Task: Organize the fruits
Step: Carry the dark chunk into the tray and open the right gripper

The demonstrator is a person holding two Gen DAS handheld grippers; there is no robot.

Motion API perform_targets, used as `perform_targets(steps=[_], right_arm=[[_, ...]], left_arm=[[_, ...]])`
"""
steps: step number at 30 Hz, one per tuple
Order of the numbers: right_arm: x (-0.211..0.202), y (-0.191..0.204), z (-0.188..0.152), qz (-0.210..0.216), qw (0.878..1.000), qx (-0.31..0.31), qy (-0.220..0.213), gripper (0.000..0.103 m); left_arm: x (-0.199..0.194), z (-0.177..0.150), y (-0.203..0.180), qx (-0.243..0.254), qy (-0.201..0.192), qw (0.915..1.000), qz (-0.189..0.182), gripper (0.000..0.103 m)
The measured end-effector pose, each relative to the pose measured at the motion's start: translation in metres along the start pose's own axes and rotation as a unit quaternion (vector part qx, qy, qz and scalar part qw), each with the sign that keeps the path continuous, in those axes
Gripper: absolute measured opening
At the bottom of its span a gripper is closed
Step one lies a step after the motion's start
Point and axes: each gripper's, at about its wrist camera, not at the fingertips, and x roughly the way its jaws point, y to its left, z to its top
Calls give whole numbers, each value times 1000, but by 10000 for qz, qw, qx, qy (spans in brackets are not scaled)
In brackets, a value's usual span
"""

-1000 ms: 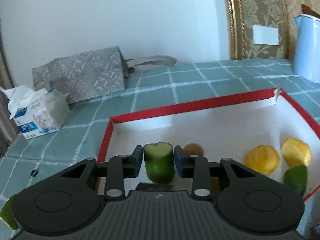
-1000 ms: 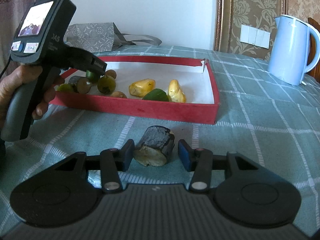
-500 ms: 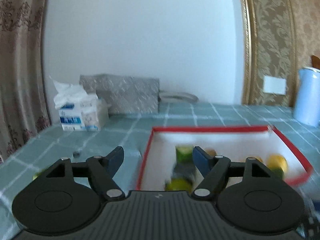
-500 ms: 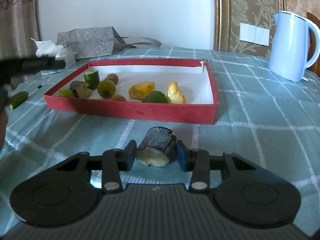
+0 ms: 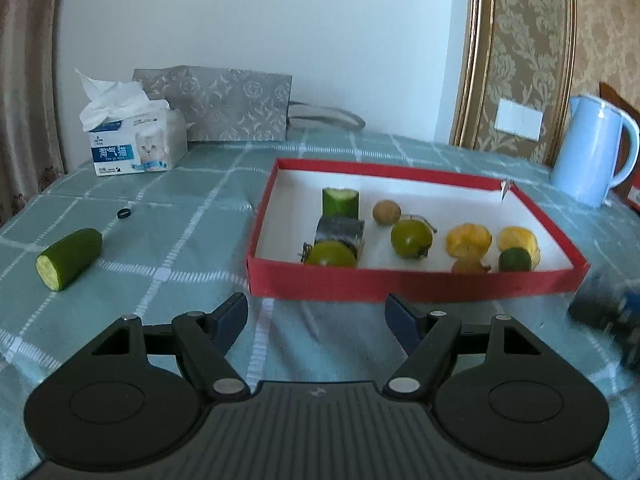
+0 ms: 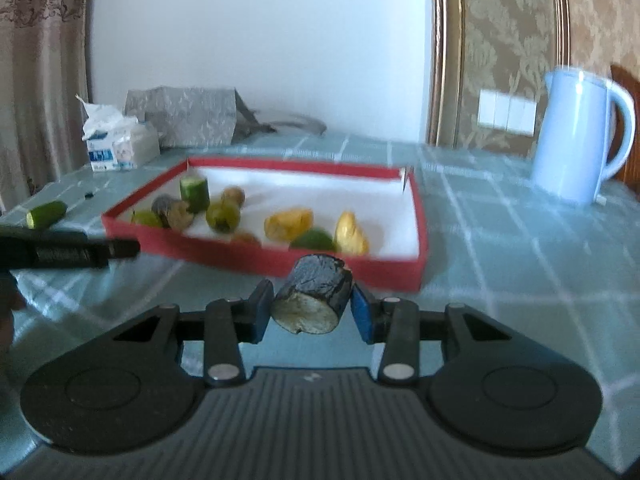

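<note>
A red-walled tray (image 5: 400,280) holds an upright cucumber piece (image 5: 340,202), a dark cut piece (image 5: 340,232), green fruits (image 5: 411,238), a brown fruit (image 5: 386,212) and yellow fruits (image 5: 469,239). My left gripper (image 5: 316,320) is open and empty, in front of the tray. A second cucumber piece (image 5: 69,258) lies on the cloth to the left. My right gripper (image 6: 308,312) is shut on a dark-skinned cut piece (image 6: 314,300), lifted in front of the tray (image 6: 360,268). The left gripper shows at the left of the right wrist view (image 6: 68,254).
A tissue box (image 5: 134,148) and a grey bag (image 5: 228,104) stand at the back left. A light blue kettle (image 5: 592,148) stands at the right. A small black ring (image 5: 124,213) lies on the checked green tablecloth.
My left gripper let go of the cucumber piece in the tray, opened and drew back out of it. My right gripper shut on the dark piece and lifted it off the cloth.
</note>
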Motion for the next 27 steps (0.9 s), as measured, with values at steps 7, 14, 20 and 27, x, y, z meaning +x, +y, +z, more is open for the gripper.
perform_targets(steps=[7,14,20,27], right_arm=[[35,-19,49,-406,9991,-9,-118,40],[103,-44,66,-680,9965,216,424,40],[130,-43,66,-912,9939,173,591,40],[145,-50,67,-874,9936,311,646,49]], left_arm=[[1,-4,-10,309,50,9995,15,76],[4,-3,-13,412,79,9991,61,76],[6,-3,-14,428,98,9990,84,76],[8,-3,-15,461,123,9988,140,76]])
